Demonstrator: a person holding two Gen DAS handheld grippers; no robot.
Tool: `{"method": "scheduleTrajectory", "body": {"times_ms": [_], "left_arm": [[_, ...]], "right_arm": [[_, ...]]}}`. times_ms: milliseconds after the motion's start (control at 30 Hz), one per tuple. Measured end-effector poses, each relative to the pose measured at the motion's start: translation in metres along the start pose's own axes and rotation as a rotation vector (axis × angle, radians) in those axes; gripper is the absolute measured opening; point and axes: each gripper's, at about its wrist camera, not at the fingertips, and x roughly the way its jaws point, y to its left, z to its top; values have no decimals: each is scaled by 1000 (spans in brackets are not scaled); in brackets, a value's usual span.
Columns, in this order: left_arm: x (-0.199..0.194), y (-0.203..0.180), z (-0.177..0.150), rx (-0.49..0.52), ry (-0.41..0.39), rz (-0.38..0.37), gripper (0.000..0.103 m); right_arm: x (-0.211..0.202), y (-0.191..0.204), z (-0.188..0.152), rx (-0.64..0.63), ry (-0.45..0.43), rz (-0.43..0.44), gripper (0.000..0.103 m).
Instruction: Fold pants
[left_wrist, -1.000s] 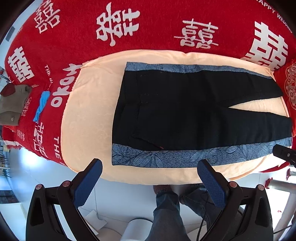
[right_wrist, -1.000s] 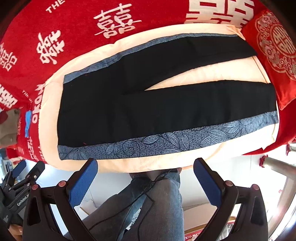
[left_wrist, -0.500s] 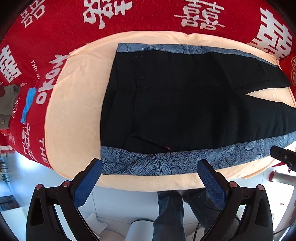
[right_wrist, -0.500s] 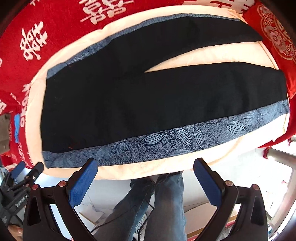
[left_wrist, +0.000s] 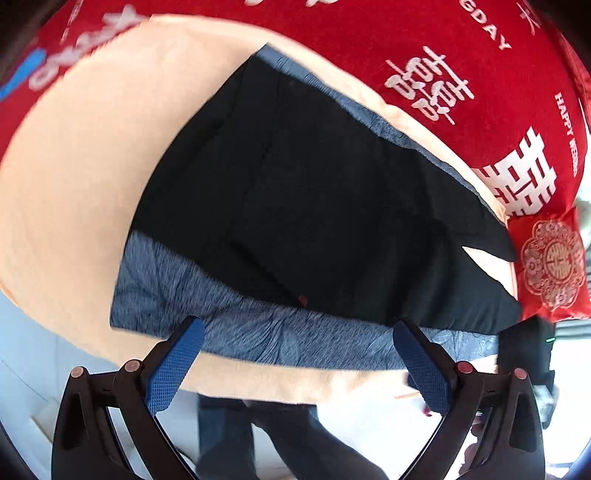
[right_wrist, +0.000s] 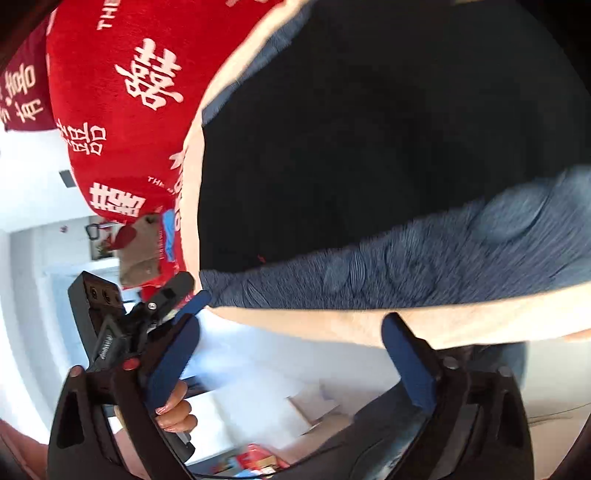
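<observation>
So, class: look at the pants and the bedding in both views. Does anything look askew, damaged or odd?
Nothing stands out. The pants lie flat and unfolded on the peach pad, legs slightly parted. Both grippers, left and right, are open at the near edge.

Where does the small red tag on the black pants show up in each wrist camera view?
Left wrist: red tag, lower centre, where black cloth meets the blue leaf-print stripe.
Right wrist: red tag, left of centre, just above that stripe.
Shared landmark: the blue stripe along the near edge.
</observation>
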Motion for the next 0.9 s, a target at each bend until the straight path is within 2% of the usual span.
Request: {"method": "scheduleTrajectory", "body": {"times_ms": [33,133,267,300,367,400,433,500,600,633,667,700,733,833,867,900], "left_arm": [[3,5,-4,-6,9,-6,103],[12,13,-12,-6,31,-25,103],[25,15,-17,3,60,-39,103],[30,16,-19,-4,70,-40,103],[37,17,-20,-23,82,-44,103],[40,18,-22,-35,88,-49,103],[42,18,-23,-52,98,-61,103],[44,16,-23,-77,101,-78,103],[43,10,-13,-106,63,-102,103],[44,8,-8,-112,52,-106,96],[44,7,-4,-117,44,-114,84],[45,7,0,-124,43,-124,75],[48,8,4,-134,49,-141,60],[53,10,10,-146,60,-134,57],[53,10,10,-141,65,-131,57],[53,10,10,-134,69,-130,57]], "right_arm": [[8,-9,-4,20,5,9,81],[24,-36,-12,95,0,61,77],[30,-59,-13,164,-70,162,74],[30,-61,-10,185,-95,196,69],[29,-62,-1,217,-124,236,49],[28,-61,4,222,-132,260,30],[25,-58,9,219,-138,278,24],[17,-48,12,191,-146,324,23],[2,-38,11,152,-141,371,22],[2,-33,10,142,-135,376,22],[1,-31,10,131,-128,372,23],[0,-33,8,123,-120,365,26],[0,-36,7,116,-109,348,26],[1,-47,5,121,-92,296,27],[-1,-55,3,132,-99,273,31],[-7,-66,0,150,-113,247,41]]}}
